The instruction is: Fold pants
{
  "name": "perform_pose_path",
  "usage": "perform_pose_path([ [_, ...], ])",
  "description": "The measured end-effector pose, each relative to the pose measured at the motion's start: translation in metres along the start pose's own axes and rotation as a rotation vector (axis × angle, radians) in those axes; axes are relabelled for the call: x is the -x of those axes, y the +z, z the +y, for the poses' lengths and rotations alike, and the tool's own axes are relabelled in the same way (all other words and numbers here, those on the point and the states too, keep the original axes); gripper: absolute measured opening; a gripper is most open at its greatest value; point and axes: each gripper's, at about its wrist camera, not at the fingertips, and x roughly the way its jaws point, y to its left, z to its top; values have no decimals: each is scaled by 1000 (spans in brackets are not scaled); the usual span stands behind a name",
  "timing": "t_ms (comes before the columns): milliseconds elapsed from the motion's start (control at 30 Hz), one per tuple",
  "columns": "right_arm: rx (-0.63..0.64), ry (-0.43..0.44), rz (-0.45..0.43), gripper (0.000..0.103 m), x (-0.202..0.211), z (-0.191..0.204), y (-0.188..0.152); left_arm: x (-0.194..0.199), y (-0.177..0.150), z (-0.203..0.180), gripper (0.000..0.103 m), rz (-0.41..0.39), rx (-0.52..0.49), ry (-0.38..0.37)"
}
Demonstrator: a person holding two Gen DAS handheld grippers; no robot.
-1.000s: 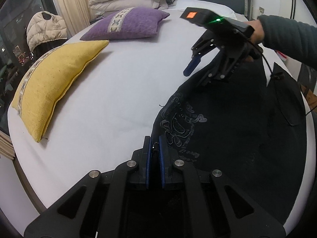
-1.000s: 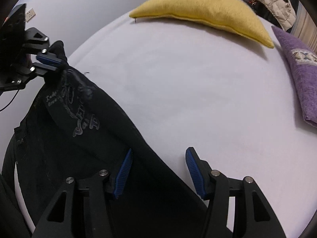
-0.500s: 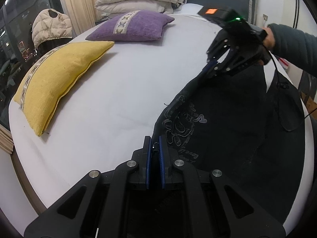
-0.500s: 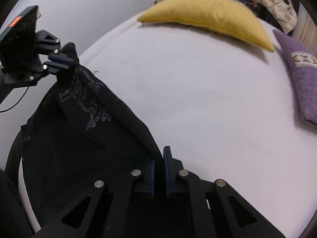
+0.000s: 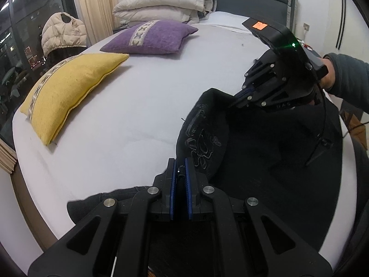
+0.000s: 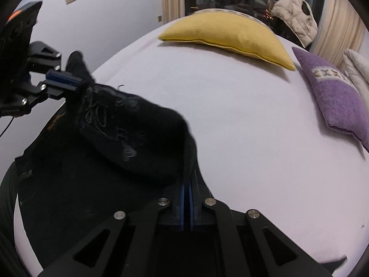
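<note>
Black pants (image 5: 265,152) with a grey printed design lie on the white bed (image 5: 143,106). My left gripper (image 5: 180,173) is shut on the pants' edge near the bed's foot. My right gripper (image 5: 242,93) is shut on the same edge farther along. Both hold that edge raised off the bed, and the cloth sags between them. In the right wrist view the pants (image 6: 96,152) hang from my right gripper (image 6: 187,191), and the left gripper (image 6: 66,82) pinches the cloth at far left.
A yellow pillow (image 5: 66,92) and a purple pillow (image 5: 152,37) lie on the bed's left side. A folded duvet (image 5: 166,7) sits by the headboard. A puffy jacket (image 5: 62,32) hangs past the bed by the window.
My right gripper closed on the pants' edge. Both grippers have since lifted that edge off the bed, so the cloth now bunches and sags between them.
</note>
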Motion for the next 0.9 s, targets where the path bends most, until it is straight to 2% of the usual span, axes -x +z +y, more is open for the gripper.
perform_pose_path([
  [267, -19, -27, -73, 4, 20, 51, -31, 32, -54, -47, 6, 16, -17, 3],
  [467, 24, -68, -100, 4, 46, 101, -61, 57, -101, -88, 6, 21, 0, -50],
  [600, 141, -139, -81, 4, 51, 141, -82, 66, -134, -107, 6, 47, 10, -56],
  [733, 297, -216, -41, 4, 50, 182, -110, 75, -163, -128, 6, 89, -28, -26],
  [900, 452, -290, 11, 3, 45, 216, -140, 80, -186, -157, 6, 117, -126, 30],
])
